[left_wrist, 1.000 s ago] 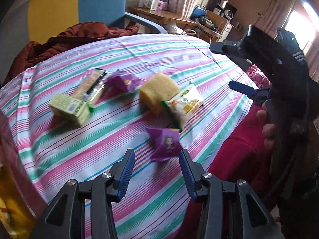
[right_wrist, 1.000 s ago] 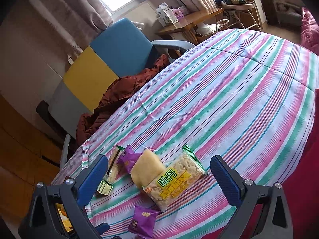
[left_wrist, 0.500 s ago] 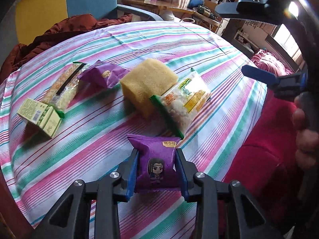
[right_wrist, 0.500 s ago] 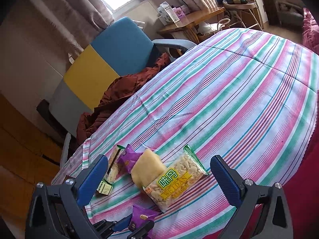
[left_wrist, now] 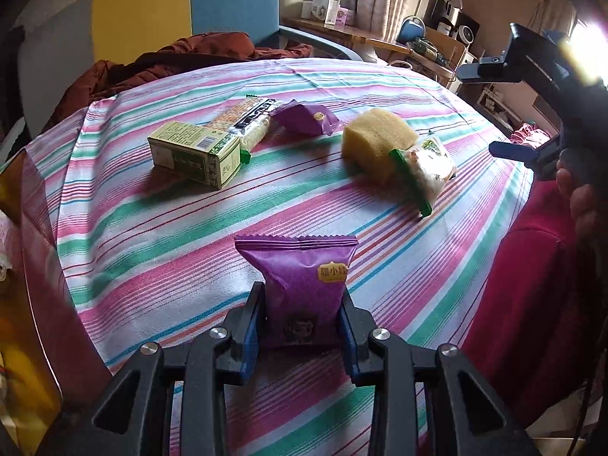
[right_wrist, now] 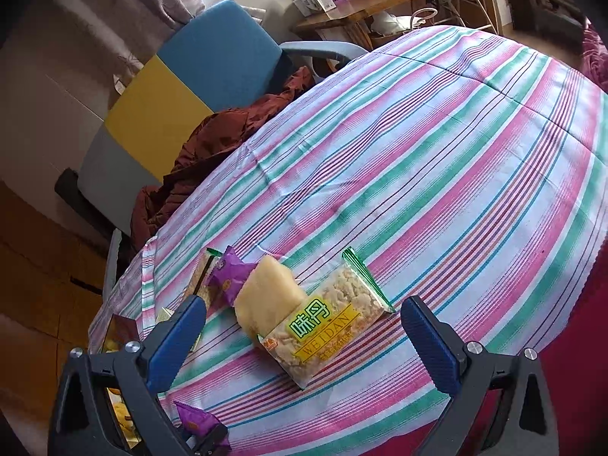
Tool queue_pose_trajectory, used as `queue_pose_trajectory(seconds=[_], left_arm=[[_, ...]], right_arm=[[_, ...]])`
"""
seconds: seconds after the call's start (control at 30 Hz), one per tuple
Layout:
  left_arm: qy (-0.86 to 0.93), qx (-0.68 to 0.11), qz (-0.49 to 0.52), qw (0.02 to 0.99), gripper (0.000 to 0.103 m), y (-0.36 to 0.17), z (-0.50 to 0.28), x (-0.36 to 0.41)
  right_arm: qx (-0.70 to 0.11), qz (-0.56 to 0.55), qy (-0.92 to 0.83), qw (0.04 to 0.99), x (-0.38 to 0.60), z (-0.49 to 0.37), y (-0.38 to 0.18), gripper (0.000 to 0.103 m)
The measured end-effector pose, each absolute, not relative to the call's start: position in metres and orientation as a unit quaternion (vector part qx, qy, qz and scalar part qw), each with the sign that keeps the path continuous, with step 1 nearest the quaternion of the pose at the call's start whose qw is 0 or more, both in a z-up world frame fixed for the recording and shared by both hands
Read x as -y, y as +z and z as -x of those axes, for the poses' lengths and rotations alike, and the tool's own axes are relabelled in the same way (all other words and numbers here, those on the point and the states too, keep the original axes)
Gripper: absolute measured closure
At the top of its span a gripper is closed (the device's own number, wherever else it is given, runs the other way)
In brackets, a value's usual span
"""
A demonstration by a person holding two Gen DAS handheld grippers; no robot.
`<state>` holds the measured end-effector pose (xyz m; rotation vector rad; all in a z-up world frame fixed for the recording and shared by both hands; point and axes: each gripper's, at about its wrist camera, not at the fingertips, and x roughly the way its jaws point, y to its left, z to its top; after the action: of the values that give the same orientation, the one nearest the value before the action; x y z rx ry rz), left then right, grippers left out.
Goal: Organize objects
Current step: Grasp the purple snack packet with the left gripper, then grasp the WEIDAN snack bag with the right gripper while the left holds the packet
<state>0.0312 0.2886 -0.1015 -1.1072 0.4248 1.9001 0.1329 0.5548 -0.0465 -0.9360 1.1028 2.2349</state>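
The left gripper (left_wrist: 300,326) is clamped on a purple snack packet (left_wrist: 300,281), which has been lifted clear of the striped tablecloth (left_wrist: 159,243) since a second ago, when it lay untouched between open jaws; the pick is judged done and a carry is pending. The right gripper (right_wrist: 304,338) is held with its fingers wide apart at 3 o'clock, empty. Counted on the cloth: one further purple packet (left_wrist: 306,118) at 12 o'clock, one yellow sponge (left_wrist: 376,140), one rice-cracker bag (left_wrist: 425,169), one long cracker packet (left_wrist: 247,119), one green box (left_wrist: 193,154) at 11 o'clock.
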Motion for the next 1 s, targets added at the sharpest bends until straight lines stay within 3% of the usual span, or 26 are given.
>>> queue_pose_trajectory(seconds=[0.83, 1.0], left_arm=[[0.768, -0.167, 0.430, 0.444, 0.067, -0.104, -0.034, -0.282], [0.769, -0.168, 0.428, 0.445, 0.067, -0.104, -0.035, -0.281]], right_arm=[[-0.408, 0.395, 0.777, 0.273, -0.585, -0.109, -0.062, 0.000], [-0.445, 0.429, 0.755, 0.220, -0.590, -0.085, -0.089, 0.000]])
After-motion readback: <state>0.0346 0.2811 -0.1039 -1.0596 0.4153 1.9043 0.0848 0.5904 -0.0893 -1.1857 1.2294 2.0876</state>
